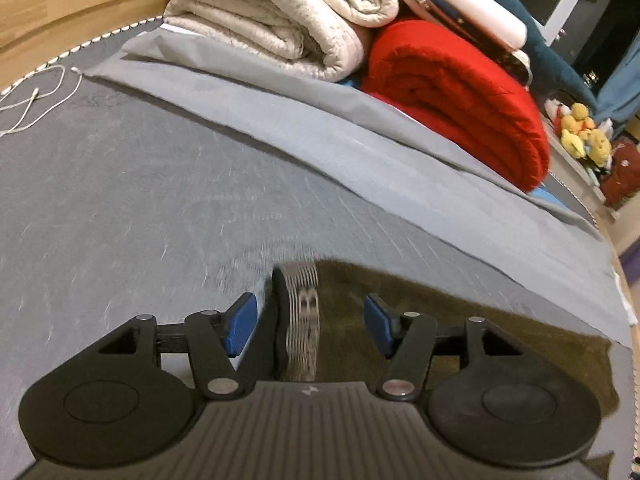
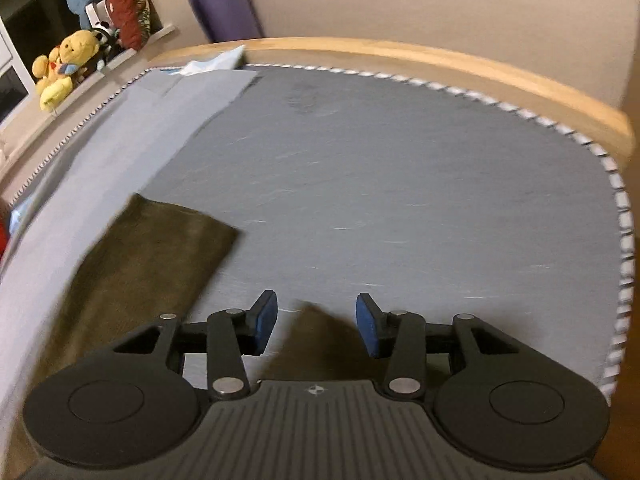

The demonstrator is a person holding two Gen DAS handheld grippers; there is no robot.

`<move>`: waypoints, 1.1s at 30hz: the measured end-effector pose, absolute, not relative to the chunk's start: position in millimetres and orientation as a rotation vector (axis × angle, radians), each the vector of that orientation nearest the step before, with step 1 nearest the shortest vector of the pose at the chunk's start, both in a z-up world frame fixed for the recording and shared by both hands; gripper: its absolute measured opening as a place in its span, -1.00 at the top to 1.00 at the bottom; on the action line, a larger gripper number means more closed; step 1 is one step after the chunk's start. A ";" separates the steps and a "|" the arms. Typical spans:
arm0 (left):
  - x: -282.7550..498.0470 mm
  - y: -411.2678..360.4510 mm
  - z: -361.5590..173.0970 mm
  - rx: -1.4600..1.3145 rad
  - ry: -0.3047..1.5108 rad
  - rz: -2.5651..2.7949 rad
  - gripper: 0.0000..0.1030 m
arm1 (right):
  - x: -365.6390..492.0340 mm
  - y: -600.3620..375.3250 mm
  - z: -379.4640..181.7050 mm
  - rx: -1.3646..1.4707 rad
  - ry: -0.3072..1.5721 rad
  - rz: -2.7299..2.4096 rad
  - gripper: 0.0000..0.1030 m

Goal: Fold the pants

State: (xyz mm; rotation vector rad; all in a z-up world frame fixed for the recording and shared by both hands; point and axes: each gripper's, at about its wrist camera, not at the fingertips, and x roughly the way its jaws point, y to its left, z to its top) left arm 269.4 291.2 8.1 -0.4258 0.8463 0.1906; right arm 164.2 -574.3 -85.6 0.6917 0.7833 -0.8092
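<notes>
Grey mattress fabric (image 1: 120, 208) fills both views, edged by a striped piping and a pale wooden bed frame (image 2: 440, 60). Low over it, the left tongs (image 1: 311, 322) stand with their blue pads apart, holding nothing; between them lies the waistband (image 1: 302, 320) of the olive pants (image 1: 460, 320), a striped elastic band with blurred lettering that runs straight toward the camera, closer to the left pad than the right. From there the dark cloth spreads to the right, under the right pad and on past it. The right tongs (image 2: 316, 322) are likewise spread wide and empty; a pointed corner of the pants (image 2: 316, 340) pokes up in the gap between their pads, touching neither as far as can be seen, while a flat trouser leg (image 2: 152, 256) lies off to the left, its squared hem resting partly on a lighter grey sheet (image 2: 100, 168). Farther out in the left view, that sheet runs diagonally under a rolled cream quilt (image 1: 272, 16) and a folded red blanket (image 1: 460, 96). Yellow plush toys (image 2: 60, 68) sit on a ledge beyond the bed, and a white cable (image 1: 32, 100) lies near the mattress edge.
</notes>
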 end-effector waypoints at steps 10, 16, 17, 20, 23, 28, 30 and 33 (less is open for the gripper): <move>130.6 294.4 1.1 -0.423 0.969 0.181 -0.24 | 69.5 -605.4 -142.4 0.770 1.104 -0.718 0.01; 139.6 291.5 -39.2 -0.374 1.104 0.191 -0.37 | 46.3 -614.3 -158.3 0.777 1.184 -0.714 -0.20; 143.2 291.3 -43.7 -0.374 1.109 0.198 -0.47 | 46.6 -612.7 -158.7 0.787 1.183 -0.700 -0.21; 157.1 288.3 -56.4 -0.364 1.113 0.200 -0.55 | 56.7 -595.5 -158.2 0.750 1.219 -0.599 -0.22; 168.6 283.3 -68.5 -0.308 1.136 0.186 -0.56 | 68.6 -572.4 -157.9 0.640 1.279 -0.512 -0.25; 178.5 280.4 -87.8 -0.225 1.192 0.180 -0.57 | 72.7 -569.0 -158.9 0.552 1.308 -0.477 -0.21; 179.3 281.1 -93.9 -0.210 1.214 0.177 -0.57 | 71.4 -575.2 -157.6 0.565 1.293 -0.512 -0.15; 177.7 279.5 -103.1 -0.182 1.246 0.152 -0.55 | 69.3 -584.7 -158.6 0.590 1.265 -0.549 -0.13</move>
